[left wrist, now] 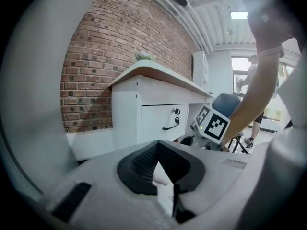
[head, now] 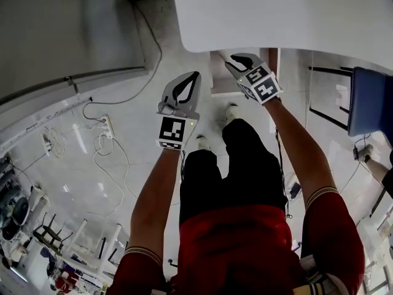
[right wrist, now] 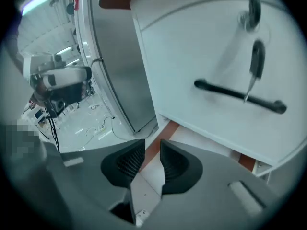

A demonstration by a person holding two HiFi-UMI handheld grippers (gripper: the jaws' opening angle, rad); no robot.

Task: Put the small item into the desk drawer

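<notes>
The white desk (head: 276,11) fills the top of the head view. Its white drawer front (right wrist: 201,51) has a black bar handle (right wrist: 240,94) and a key hanging from a lock (right wrist: 256,56); the drawer (left wrist: 160,121) looks closed in the left gripper view. My right gripper (head: 236,59) is up at the desk's underside edge, close to the drawer; its jaws (right wrist: 152,145) stand a little apart with nothing between them. My left gripper (head: 195,75) hovers lower left of it, its tips (left wrist: 157,145) touching. I see no small item in any view.
White cables and a power strip (head: 104,125) lie on the floor to the left. A blue chair (head: 371,100) stands at the right. A brick wall (left wrist: 96,71) runs behind the desk and a plant (left wrist: 144,56) sits on its top. A person (left wrist: 252,73) stands far back.
</notes>
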